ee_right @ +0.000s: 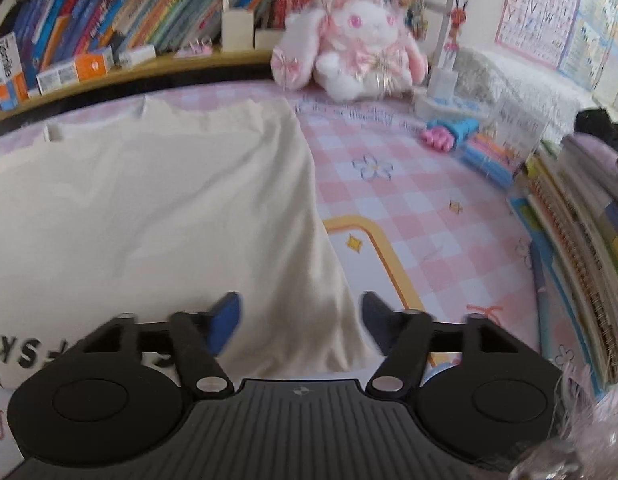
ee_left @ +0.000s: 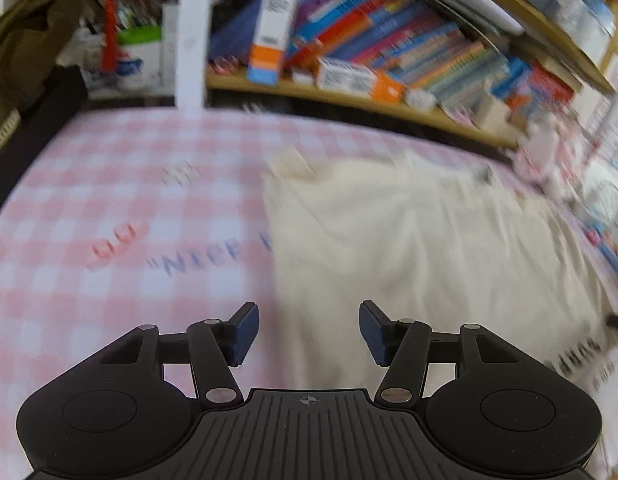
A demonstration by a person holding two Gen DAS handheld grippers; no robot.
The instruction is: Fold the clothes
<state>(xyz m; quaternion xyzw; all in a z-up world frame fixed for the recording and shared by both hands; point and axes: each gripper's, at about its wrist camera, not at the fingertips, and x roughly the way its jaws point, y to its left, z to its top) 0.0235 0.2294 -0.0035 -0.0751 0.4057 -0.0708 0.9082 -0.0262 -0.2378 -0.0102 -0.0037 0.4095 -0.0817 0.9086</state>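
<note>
both sets of jaws stand wide apart and hold nothing. the left gripper hangs over the left edge of the shirt, one blue pad above the pink checked cloth, the other above the fabric. the right gripper hangs over the shirt's right edge. the cream shirt lies spread flat on the counter, black lettering at its near end. behind it stand a bookshelf and a plush rabbit.
</note>
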